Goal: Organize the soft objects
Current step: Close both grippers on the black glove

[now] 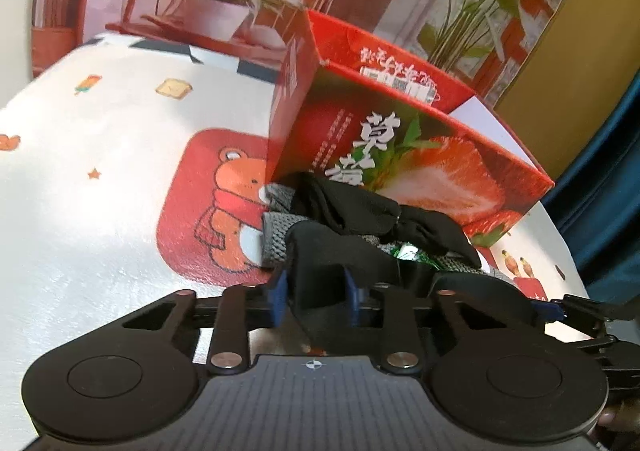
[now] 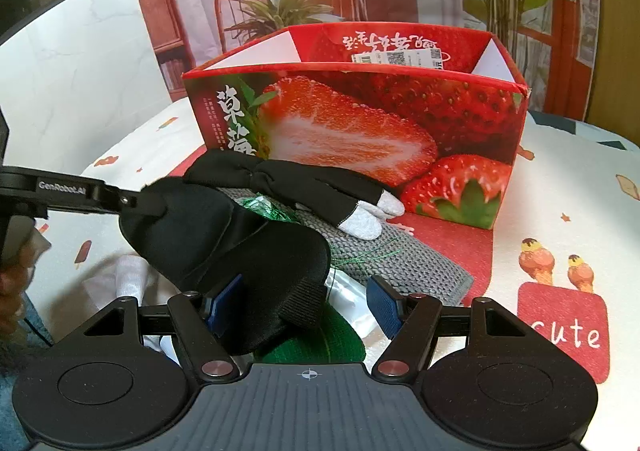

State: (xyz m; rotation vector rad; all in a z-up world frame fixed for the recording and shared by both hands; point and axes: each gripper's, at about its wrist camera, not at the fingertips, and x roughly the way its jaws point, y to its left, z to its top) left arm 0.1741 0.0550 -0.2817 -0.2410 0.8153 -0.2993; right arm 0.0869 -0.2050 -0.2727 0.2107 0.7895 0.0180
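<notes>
A black padded eye mask [image 2: 224, 243] hangs over a heap of soft things in front of the open strawberry box [image 2: 360, 123]. My left gripper [image 1: 316, 291] is shut on one end of the mask [image 1: 320, 263]; in the right wrist view it reaches in from the left [image 2: 136, 199]. My right gripper [image 2: 304, 307] stands open, and the mask's strap end lies between its blue pads [image 2: 382, 307] without being pressed. Under the mask lie a black glove with grey fingertips [image 2: 304, 183], a grey knitted cloth [image 2: 400, 263] and a crinkled clear-and-green wrapper [image 2: 268, 209].
The box [image 1: 400, 155] stands just behind the heap, its top open. A white tablecloth with cartoon prints [image 2: 560, 219] covers the table. Something white and soft [image 2: 128, 275] lies at the left, a green leaf-printed item [image 2: 320, 343] under my right gripper. A printed backdrop hangs behind.
</notes>
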